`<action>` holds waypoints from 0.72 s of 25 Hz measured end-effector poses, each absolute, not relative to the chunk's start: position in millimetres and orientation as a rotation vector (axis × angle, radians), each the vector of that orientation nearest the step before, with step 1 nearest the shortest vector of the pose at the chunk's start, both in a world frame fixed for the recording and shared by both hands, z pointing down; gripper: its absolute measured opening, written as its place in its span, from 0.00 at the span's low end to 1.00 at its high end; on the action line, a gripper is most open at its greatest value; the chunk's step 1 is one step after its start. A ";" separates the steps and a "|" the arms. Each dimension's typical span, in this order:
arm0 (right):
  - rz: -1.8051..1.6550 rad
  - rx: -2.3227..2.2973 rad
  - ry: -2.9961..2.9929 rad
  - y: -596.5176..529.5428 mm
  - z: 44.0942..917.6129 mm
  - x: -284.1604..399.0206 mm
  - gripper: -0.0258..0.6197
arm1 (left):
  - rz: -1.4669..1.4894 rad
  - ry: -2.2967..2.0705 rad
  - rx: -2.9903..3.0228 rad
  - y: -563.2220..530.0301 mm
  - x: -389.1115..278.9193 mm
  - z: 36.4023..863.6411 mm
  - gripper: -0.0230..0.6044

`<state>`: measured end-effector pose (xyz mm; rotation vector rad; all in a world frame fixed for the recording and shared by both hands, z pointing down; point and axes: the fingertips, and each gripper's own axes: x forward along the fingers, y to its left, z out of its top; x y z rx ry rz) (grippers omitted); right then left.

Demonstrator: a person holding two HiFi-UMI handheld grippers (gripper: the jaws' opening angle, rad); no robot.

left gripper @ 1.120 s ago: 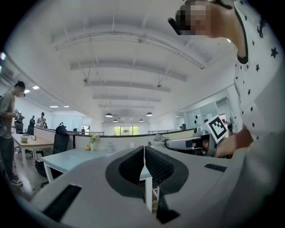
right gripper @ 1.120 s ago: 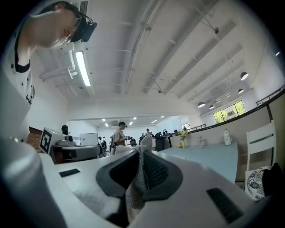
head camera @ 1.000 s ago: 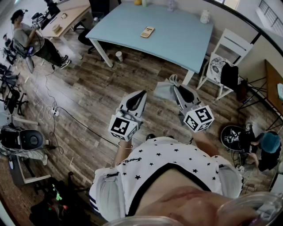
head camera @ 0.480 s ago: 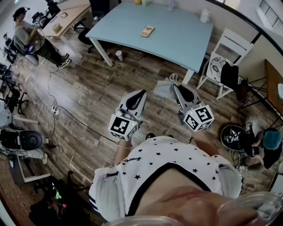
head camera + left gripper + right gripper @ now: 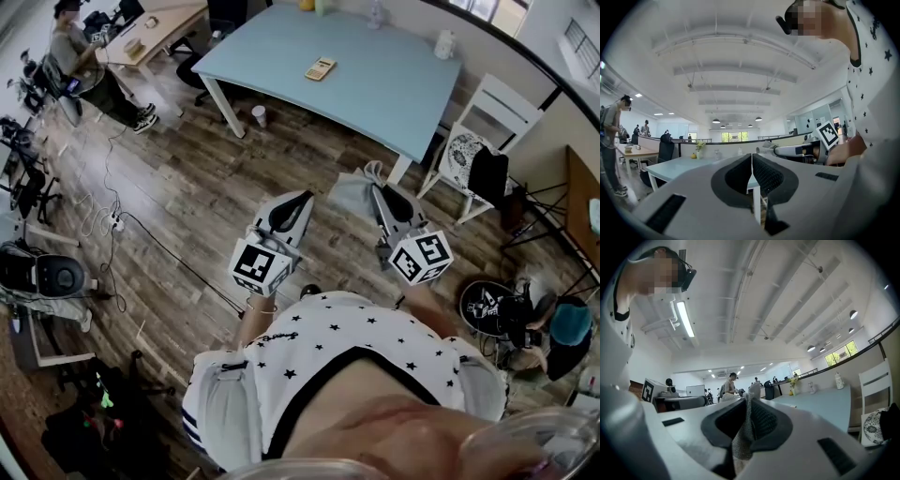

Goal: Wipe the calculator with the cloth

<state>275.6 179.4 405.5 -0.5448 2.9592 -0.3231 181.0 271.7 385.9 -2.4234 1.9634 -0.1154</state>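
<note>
A yellow calculator [image 5: 320, 67] lies on the light blue table [image 5: 375, 84] far ahead in the head view. My right gripper [image 5: 372, 184] is shut on a grey cloth [image 5: 351, 195], which hangs from its tip over the wooden floor, well short of the table. In the right gripper view the cloth [image 5: 747, 427] is pinched between the jaws of that gripper [image 5: 749, 405]. My left gripper [image 5: 307, 197] is beside it, shut with nothing in it; in its own view the left gripper [image 5: 751, 161] has its pads pressed together.
A paper cup [image 5: 260, 115] stands on the floor by a table leg. White chairs [image 5: 478, 141] stand right of the table. A person [image 5: 80, 56] stands at a wooden desk far left. Cables [image 5: 141, 234] run over the floor at left. A bottle [image 5: 444, 43] sits on the table's far edge.
The view has shifted slightly toward the table. Both grippers keep their pose, the cloth still held in the right one.
</note>
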 end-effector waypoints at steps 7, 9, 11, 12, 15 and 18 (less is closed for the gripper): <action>-0.347 -0.539 2.944 171.1 408.5 299.6 0.09 | -0.131 1.958 -2.408 263.8 206.2 384.7 0.09; -0.351 -0.532 2.942 170.3 409.5 305.1 0.09 | -0.122 1.970 -2.380 265.0 210.0 381.3 0.09; -0.360 -0.525 2.941 170.4 411.3 308.5 0.09 | -0.119 1.990 -2.365 266.7 211.1 381.2 0.09; -0.366 -0.520 2.941 170.6 412.8 310.0 0.09 | -0.120 2.001 -2.363 267.6 212.1 382.5 0.09; -0.392 -0.511 2.941 169.3 418.1 314.7 0.09 | -0.120 2.028 -2.370 268.9 217.6 388.9 0.09; -0.422 -0.516 2.940 169.8 423.1 318.7 0.10 | -0.118 2.042 -2.384 271.1 221.5 396.2 0.09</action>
